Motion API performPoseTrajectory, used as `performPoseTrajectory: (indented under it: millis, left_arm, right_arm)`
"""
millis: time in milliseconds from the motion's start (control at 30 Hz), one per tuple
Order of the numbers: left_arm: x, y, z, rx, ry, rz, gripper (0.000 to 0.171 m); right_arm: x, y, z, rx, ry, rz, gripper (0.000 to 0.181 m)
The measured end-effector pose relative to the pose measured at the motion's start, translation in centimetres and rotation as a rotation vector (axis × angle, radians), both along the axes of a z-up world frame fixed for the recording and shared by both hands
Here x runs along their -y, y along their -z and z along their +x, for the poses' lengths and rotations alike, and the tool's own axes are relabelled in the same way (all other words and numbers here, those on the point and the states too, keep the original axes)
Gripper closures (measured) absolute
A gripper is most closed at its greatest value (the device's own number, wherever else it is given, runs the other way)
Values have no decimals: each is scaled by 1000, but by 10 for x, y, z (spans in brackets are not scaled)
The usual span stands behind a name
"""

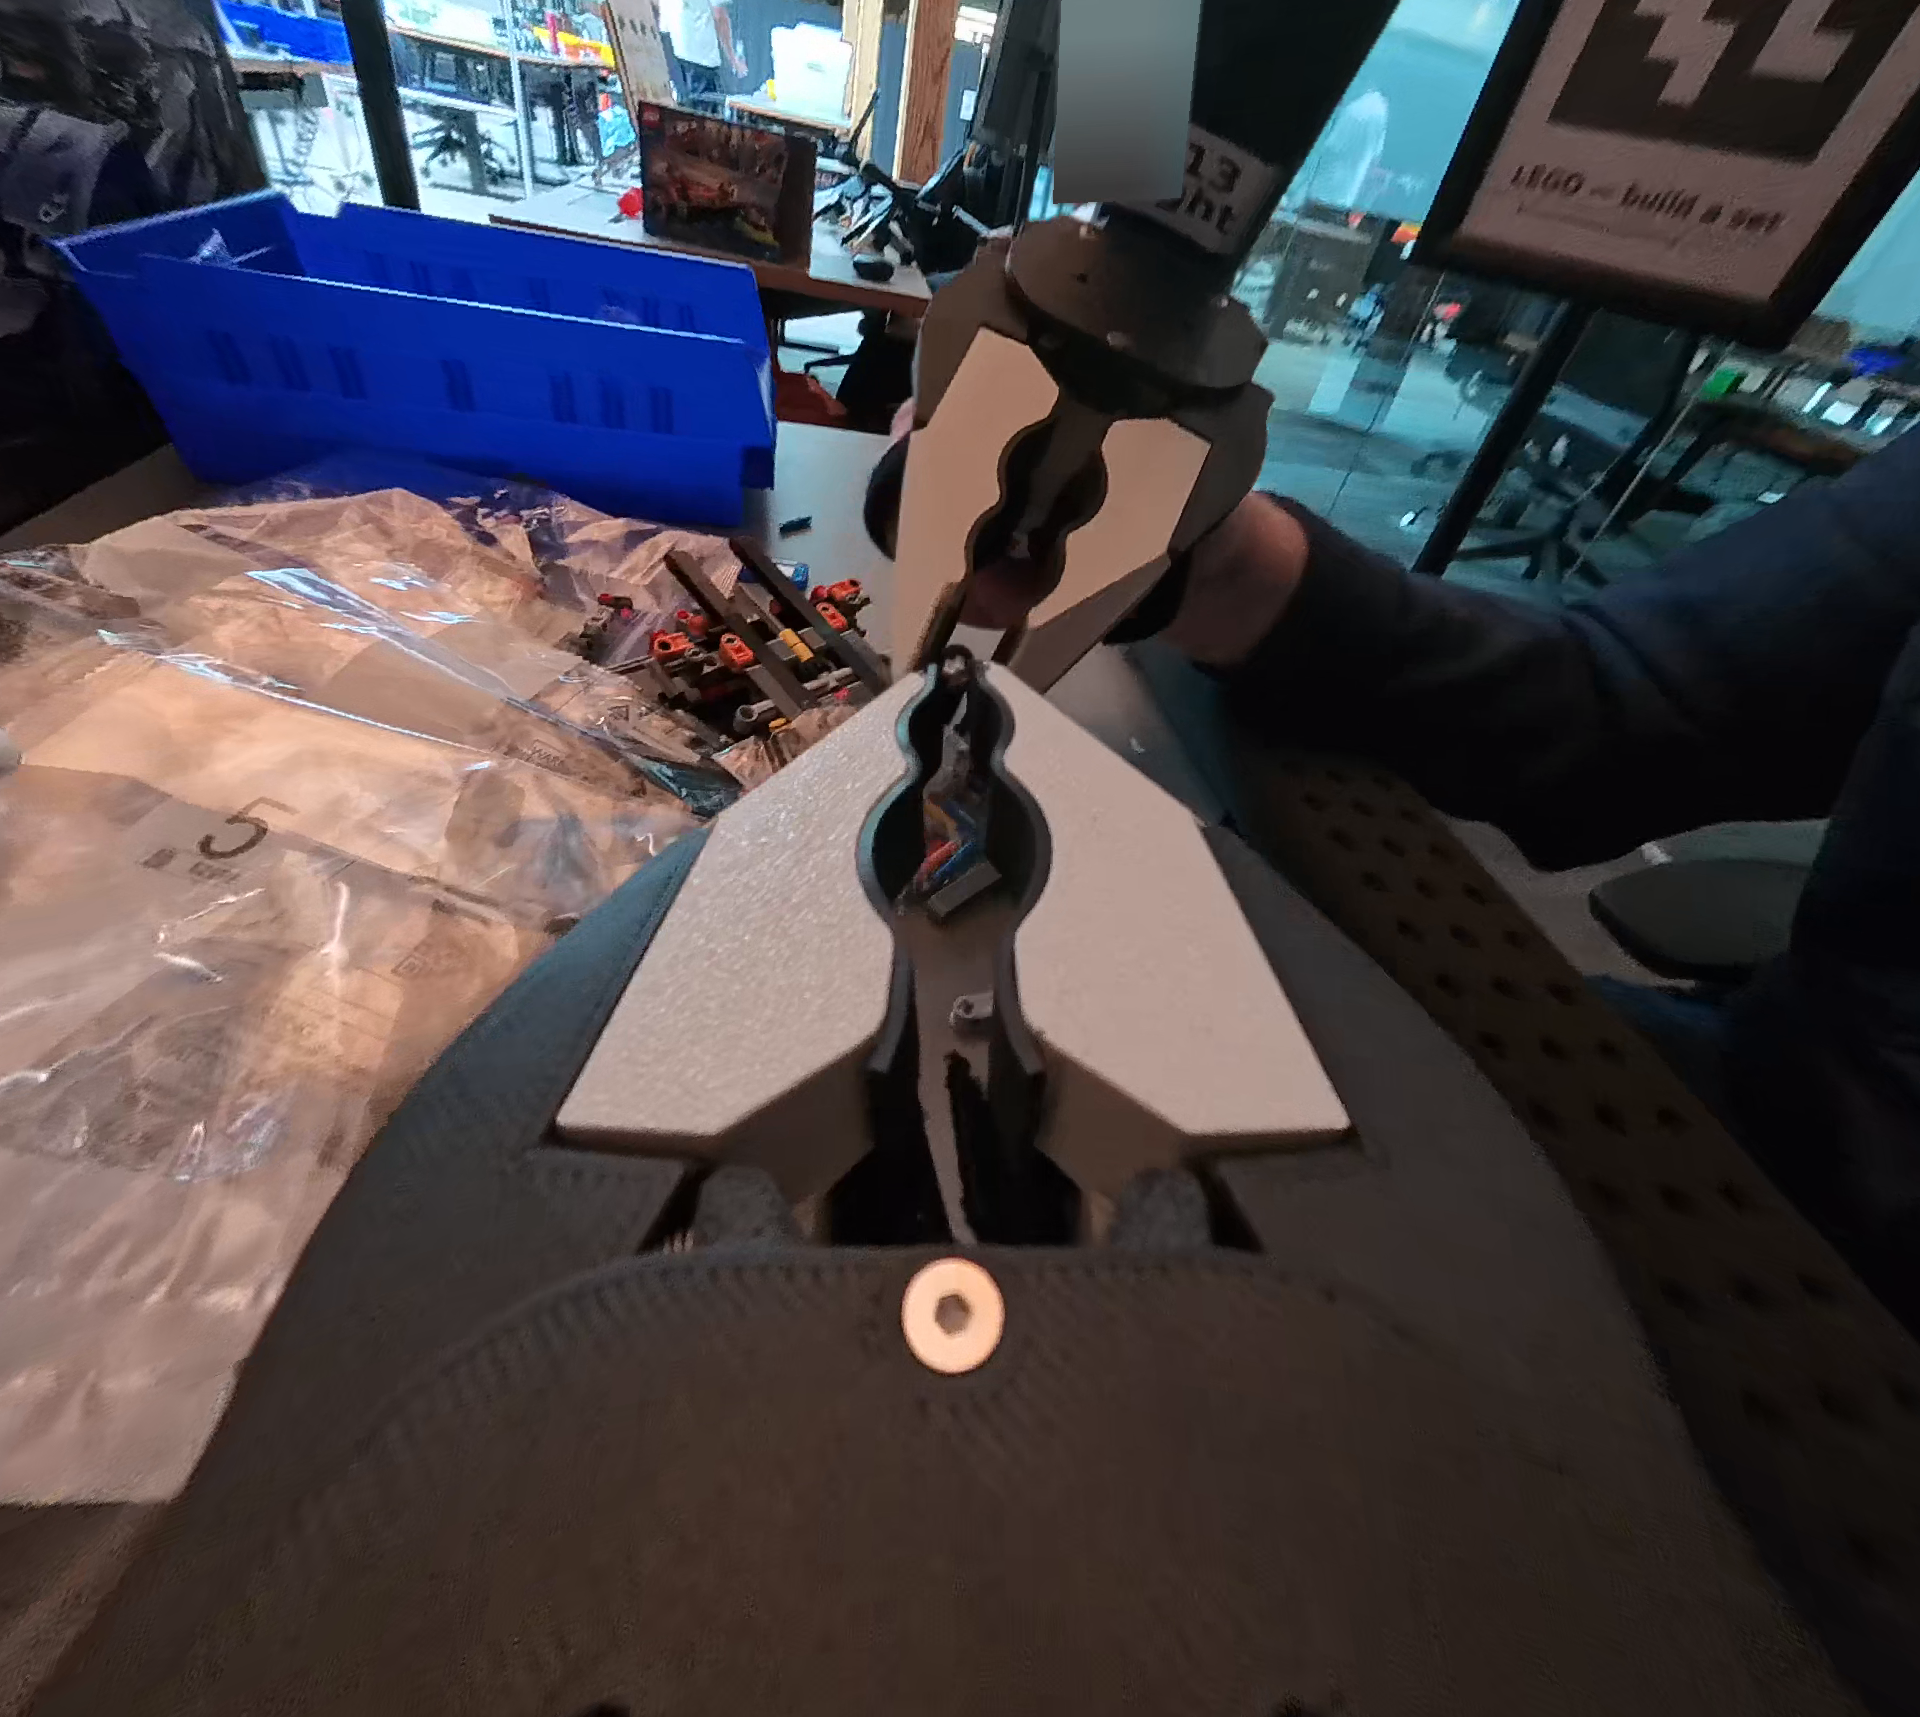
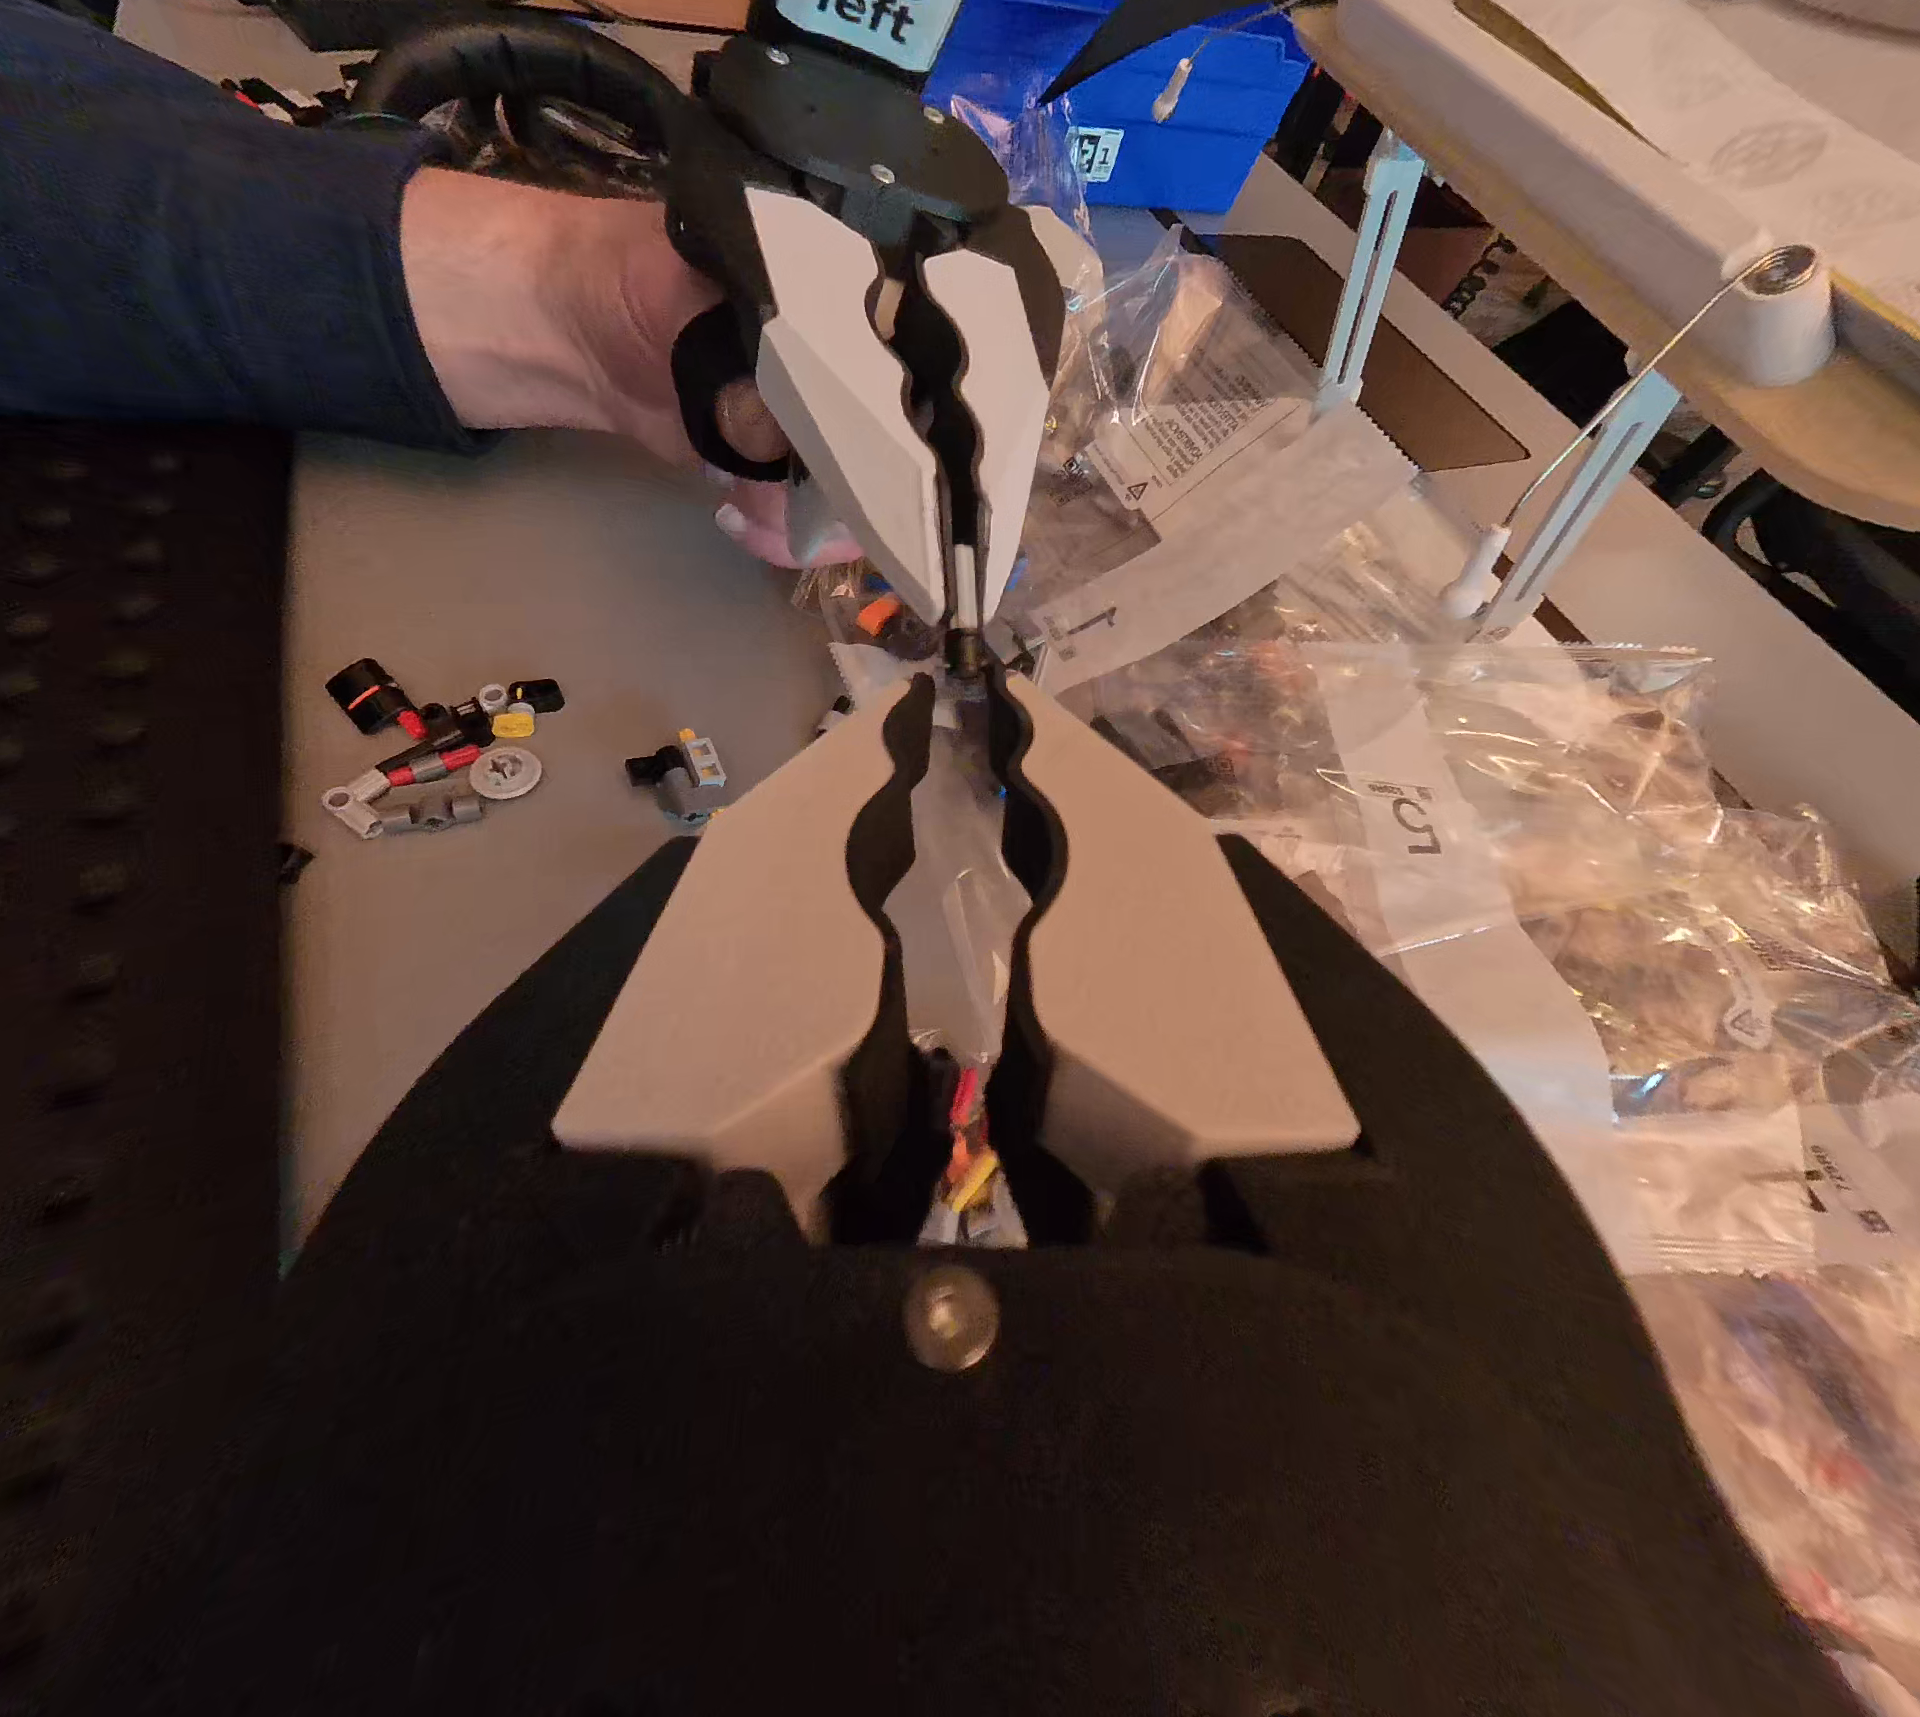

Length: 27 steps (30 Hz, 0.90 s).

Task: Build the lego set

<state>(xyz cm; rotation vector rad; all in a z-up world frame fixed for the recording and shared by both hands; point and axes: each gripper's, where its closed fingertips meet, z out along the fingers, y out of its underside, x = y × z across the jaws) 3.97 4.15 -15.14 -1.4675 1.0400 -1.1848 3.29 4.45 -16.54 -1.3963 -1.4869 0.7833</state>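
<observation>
Mating step – left tongs (image 2: 961, 618) pinched on a thin axle (image 2: 964, 581), right tongs (image 2: 961, 680) clamped on a small dark piece (image 2: 964, 654) at 12 o'clock – next needs a straight coaxial push.

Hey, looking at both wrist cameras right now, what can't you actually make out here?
- Left wrist view: the piece where the left tongs meet the right tongs; too small and dark to identify.
- Right wrist view: how the black piece and the white-banded rod join; the fingertips crowd it.
- Both views: contents of the plastic bags; glare and crumpling hide them.
- Left wrist view: inside the blue bin; its wall blocks it.
</observation>
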Motion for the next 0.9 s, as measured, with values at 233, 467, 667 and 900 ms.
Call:
performPoseTrajectory:
  millis: [233, 467, 667, 900]
  left_arm:
    - [4, -9, 0, 121, 69, -92, 170]
    - [4, -10, 0, 138, 79, -109, 169]
    - [3, -2, 3, 82, 56, -77, 170]
    - [0, 9, 5, -12, 9, -19, 169]
  right_arm:
    - [3, -7, -2, -8, 8, 75, 177]
    - [3, -7, -2, -6, 11, 76, 177]
    - [2, -7, -3, -13, 13, 58, 175]
    - [-2, 4, -3, 56, 42, 75, 176]
